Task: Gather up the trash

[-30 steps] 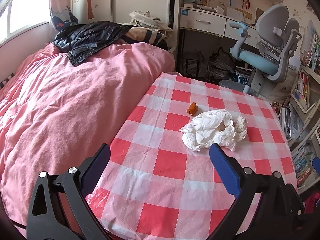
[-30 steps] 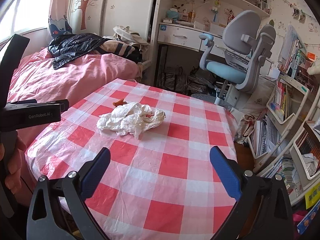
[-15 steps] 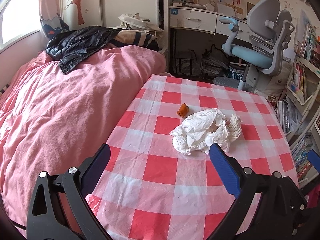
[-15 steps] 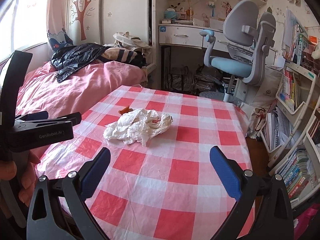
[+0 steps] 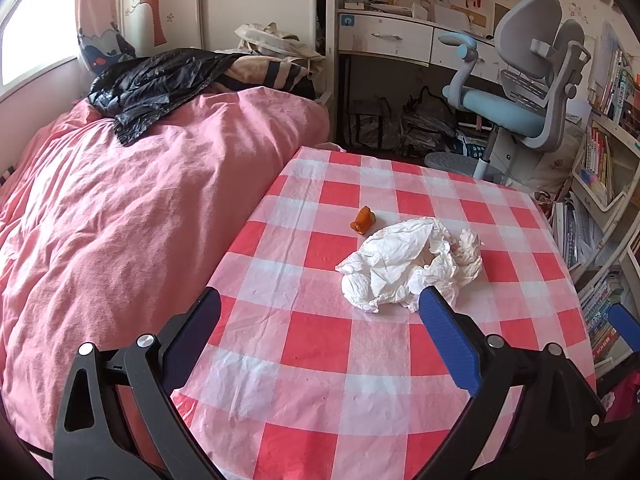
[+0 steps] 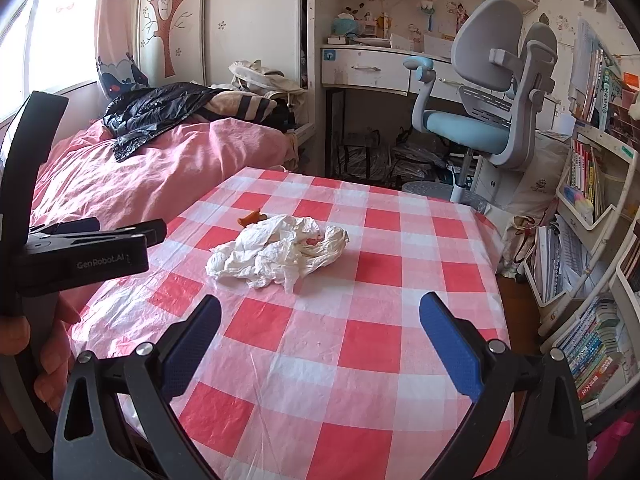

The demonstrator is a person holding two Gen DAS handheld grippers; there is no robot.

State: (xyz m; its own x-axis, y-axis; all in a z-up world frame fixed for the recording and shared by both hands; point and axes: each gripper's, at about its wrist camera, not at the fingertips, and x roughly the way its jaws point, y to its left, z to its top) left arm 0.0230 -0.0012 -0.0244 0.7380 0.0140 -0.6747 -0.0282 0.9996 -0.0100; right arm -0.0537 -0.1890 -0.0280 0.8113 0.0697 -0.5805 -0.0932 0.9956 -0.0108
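- On the left, a pink duvet (image 5: 132, 216) lies beside the checked tablecloth (image 5: 320, 344), a black jacket (image 5: 156, 84) on it.
- Left gripper (image 5: 320, 304) — jaws spread wide, empty, over the near edge.
- Mid-table, crumpled white tissue (image 5: 404, 264) sits just beside a small orange scrap (image 5: 363, 220).
- Right gripper (image 6: 320, 312) — likewise released, holding nothing, short of the tissue.

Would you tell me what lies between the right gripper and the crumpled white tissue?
Only bare checked tablecloth separates right gripper from crumpled white tissue, per right wrist view.
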